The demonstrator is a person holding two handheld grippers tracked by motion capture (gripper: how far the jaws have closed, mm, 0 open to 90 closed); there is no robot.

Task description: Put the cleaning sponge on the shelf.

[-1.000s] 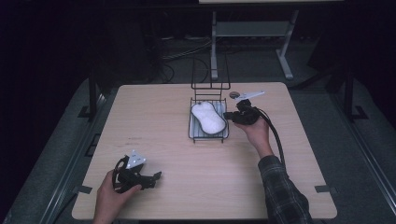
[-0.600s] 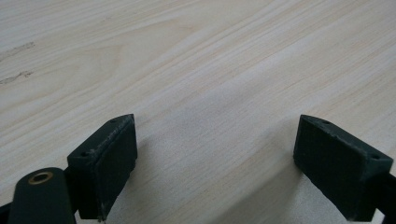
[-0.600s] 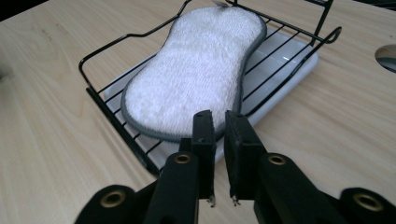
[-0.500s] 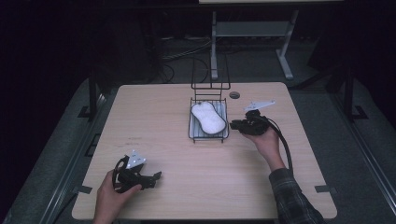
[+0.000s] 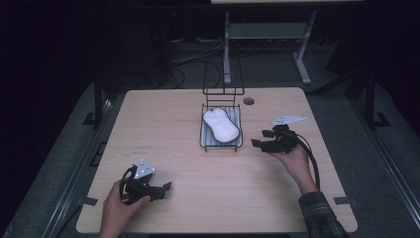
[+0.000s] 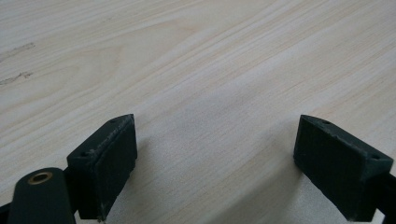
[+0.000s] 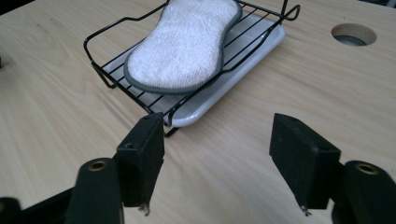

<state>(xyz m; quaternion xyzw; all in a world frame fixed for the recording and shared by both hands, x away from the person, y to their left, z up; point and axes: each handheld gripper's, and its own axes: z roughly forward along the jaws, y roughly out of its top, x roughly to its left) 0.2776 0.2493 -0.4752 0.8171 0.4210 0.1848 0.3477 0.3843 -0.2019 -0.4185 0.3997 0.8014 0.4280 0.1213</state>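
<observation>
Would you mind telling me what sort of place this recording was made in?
Probably a lab or recording workspace: a bare wooden table in a dark room, loose cables on the floor behind, and a metal stand.

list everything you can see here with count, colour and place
table: 1, light wood, middle of the high view
wire rack: 1, black, far middle of the table, on the tray
tray: 1, white, under the rack
sponge pad: 1, white with grey edge, lying on the rack
hole: 1, round, in the table beside the rack's far right
left claw: 1, black, near left, jaws open over bare wood
right claw: 1, black, right of the rack, jaws open, empty
hands: 2, one behind each claw
</observation>
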